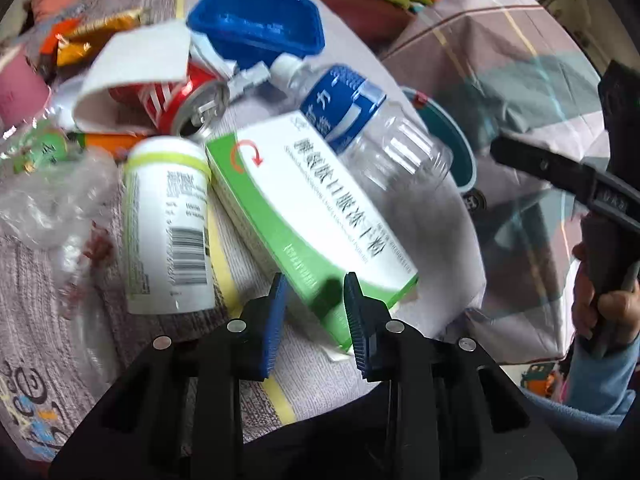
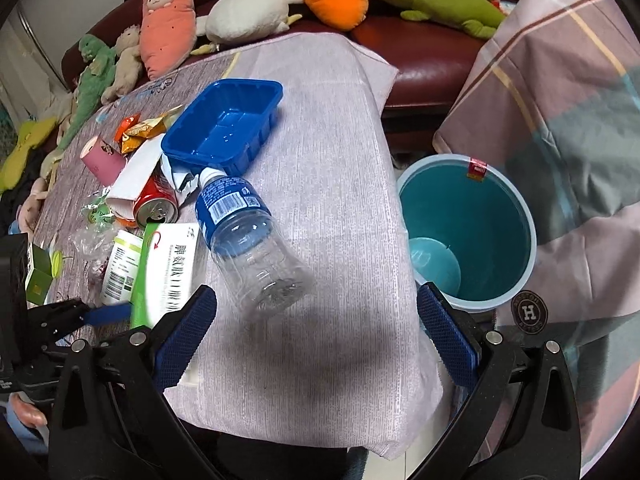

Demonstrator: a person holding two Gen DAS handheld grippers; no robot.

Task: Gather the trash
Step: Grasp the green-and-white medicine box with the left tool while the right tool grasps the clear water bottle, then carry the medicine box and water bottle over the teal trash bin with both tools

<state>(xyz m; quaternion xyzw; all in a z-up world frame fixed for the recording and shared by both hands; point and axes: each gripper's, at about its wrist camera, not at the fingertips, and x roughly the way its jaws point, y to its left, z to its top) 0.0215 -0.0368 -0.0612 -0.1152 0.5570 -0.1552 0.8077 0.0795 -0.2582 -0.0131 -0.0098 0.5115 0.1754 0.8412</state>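
A pile of trash lies on the cloth-covered table. A green and white carton (image 1: pixel 312 216) lies nearest my left gripper (image 1: pixel 316 292), whose blue pads are open around its near end without squeezing it. A white pill bottle (image 1: pixel 168 224) lies to its left, a clear water bottle (image 1: pixel 360 128) to its right, and a red can (image 1: pixel 184 104) behind. My right gripper (image 2: pixel 316 316) is wide open and empty above the table edge, near the water bottle (image 2: pixel 248 236). A teal trash bin (image 2: pixel 468 232) stands on the floor to the right.
A blue plastic tray (image 2: pixel 228 128), a pink tube (image 2: pixel 100 160), snack wrappers (image 2: pixel 144 128) and clear film (image 1: pixel 44 200) lie further back. Plush toys (image 2: pixel 248 8) sit on a dark red sofa behind. A checked blanket (image 2: pixel 560 120) is at the right.
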